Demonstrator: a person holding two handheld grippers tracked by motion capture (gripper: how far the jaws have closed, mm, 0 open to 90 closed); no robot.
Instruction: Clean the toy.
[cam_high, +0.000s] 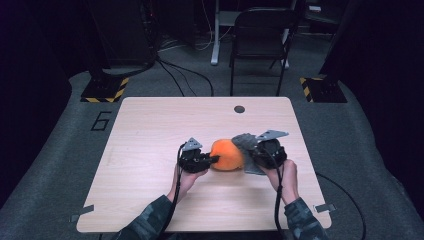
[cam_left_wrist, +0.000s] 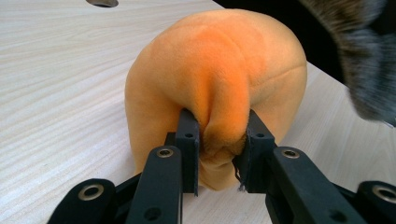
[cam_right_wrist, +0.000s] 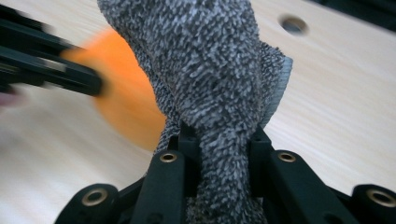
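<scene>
An orange plush cloth (cam_high: 227, 155) bulges in a rounded lump on the wooden table (cam_high: 150, 130), right of its middle. My left gripper (cam_high: 214, 160) comes at it from the left and is shut on a fold of it (cam_left_wrist: 219, 70), pinched between both pads (cam_left_wrist: 189, 140). A grey knitted cloth (cam_high: 243, 142) lies against the lump's right side. My right gripper (cam_high: 251, 154) is shut on that grey cloth (cam_right_wrist: 210, 60), which rises between its jaws and drapes forward. In the right gripper view the orange cloth (cam_right_wrist: 126, 102) shows blurred behind it.
A round cable hole (cam_high: 239, 109) sits near the table's far edge. Behind the table stands a dark chair (cam_high: 262, 35), and striped stand bases (cam_high: 105, 90) rest on the floor at both far corners. Cables trail from both grippers toward the near edge.
</scene>
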